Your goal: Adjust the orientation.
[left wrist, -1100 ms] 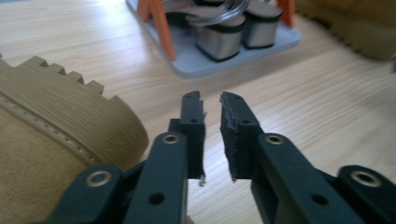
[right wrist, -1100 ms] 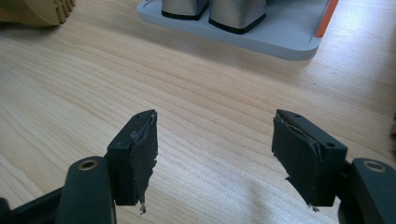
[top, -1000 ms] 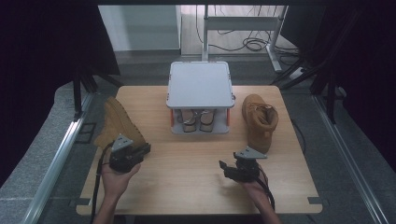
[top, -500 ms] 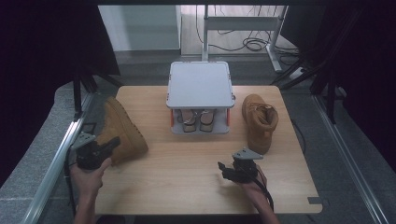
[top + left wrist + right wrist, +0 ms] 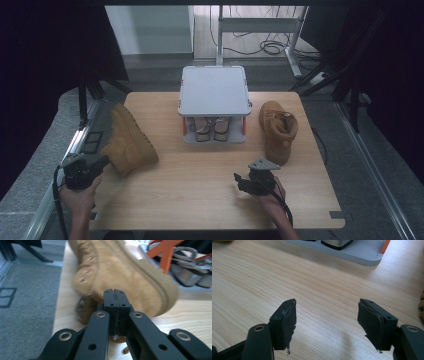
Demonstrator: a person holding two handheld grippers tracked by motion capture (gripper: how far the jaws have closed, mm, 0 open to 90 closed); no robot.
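Two tan boots on a wooden table (image 5: 200,195): one boot (image 5: 127,142) tilted near the left edge, one boot (image 5: 278,131) upright near the right edge. Between them, a grey shoe rack (image 5: 215,92) holds two sandals (image 5: 211,128). Left tongs (image 5: 115,298) are closed beside the tilted boot; right tongs (image 5: 327,316) are spread wide, empty.

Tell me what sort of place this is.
Probably a lab or recording workspace, not a home: a wooden table in a metal-framed rig with dark curtains, loose cables on the floor behind, and staged props, tan boots and a small grey shoe rack.
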